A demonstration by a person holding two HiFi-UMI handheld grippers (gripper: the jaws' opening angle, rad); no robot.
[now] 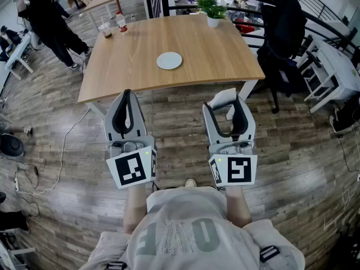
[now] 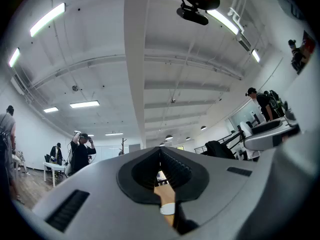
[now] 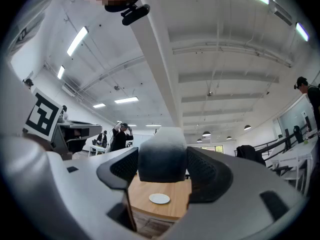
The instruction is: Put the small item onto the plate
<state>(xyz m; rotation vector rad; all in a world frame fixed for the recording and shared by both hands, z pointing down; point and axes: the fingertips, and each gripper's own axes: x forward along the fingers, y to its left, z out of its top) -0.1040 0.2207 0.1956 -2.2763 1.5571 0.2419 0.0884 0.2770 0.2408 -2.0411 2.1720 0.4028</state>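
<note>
A small white plate (image 1: 169, 60) lies near the middle of the wooden table (image 1: 214, 49) ahead of me. It also shows low between the jaws in the right gripper view, where the plate (image 3: 159, 199) sits well beyond them. My right gripper (image 1: 225, 103) hangs over the floor short of the table, shut on a small white block-like item (image 1: 223, 96). That item (image 3: 161, 154) fills the gap between the wide-set jaws. My left gripper (image 1: 126, 95) is level with it to the left, jaws shut with nothing in them.
A potted plant (image 1: 212, 10) stands at the table's far edge, and a cup (image 1: 106, 30) and bottle (image 1: 121, 21) at its far left corner. A black chair with a jacket (image 1: 284, 38) stands right of the table. A person (image 1: 48, 16) stands far left. A cable (image 1: 62, 151) crosses the floor.
</note>
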